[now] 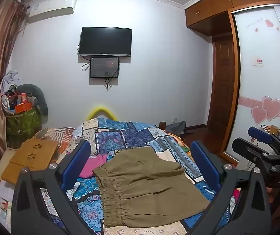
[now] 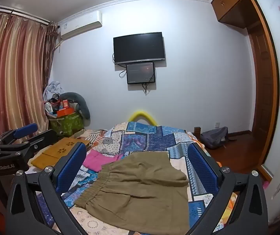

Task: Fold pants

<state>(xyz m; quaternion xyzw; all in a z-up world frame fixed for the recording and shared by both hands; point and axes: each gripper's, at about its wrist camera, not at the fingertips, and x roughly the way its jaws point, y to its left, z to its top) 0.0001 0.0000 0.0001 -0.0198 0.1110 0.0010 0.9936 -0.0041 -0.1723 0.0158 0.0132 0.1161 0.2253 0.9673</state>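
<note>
Item: khaki pants (image 1: 147,186), elastic-waisted, lay on the patchwork quilt (image 1: 124,135) of the bed, near its foot. They appeared folded to a compact block, waistband toward the left, one flap overlapping on top; whether further folding remained could not be told for certain, but the task looked largely done.

Item: left gripper (image 1: 140,160), held above the pants, jaws wide apart and gripping nothing; blue pads (image 1: 77,162) flanked the garment without touching it.

Item: right gripper (image 2: 137,164), likewise raised over the pants (image 2: 140,192), jaws spread and empty. Both were probably held clear so the cloth could settle undisturbed, or ahead of a next grasp.

Item: pink garment (image 2: 98,159), lying on the quilt just beyond the pants' left side, partly tucked under them; presumably set aside.

Item: wooden lap tray (image 1: 32,156), flat on the bed's left edge.

Item: green fabric bin (image 2: 67,124), in the corner by the curtain (image 2: 14,74), heaped with an orange box (image 2: 65,111) and sundry clutter, a grey cushion (image 2: 81,101) leaning beside it.
</note>
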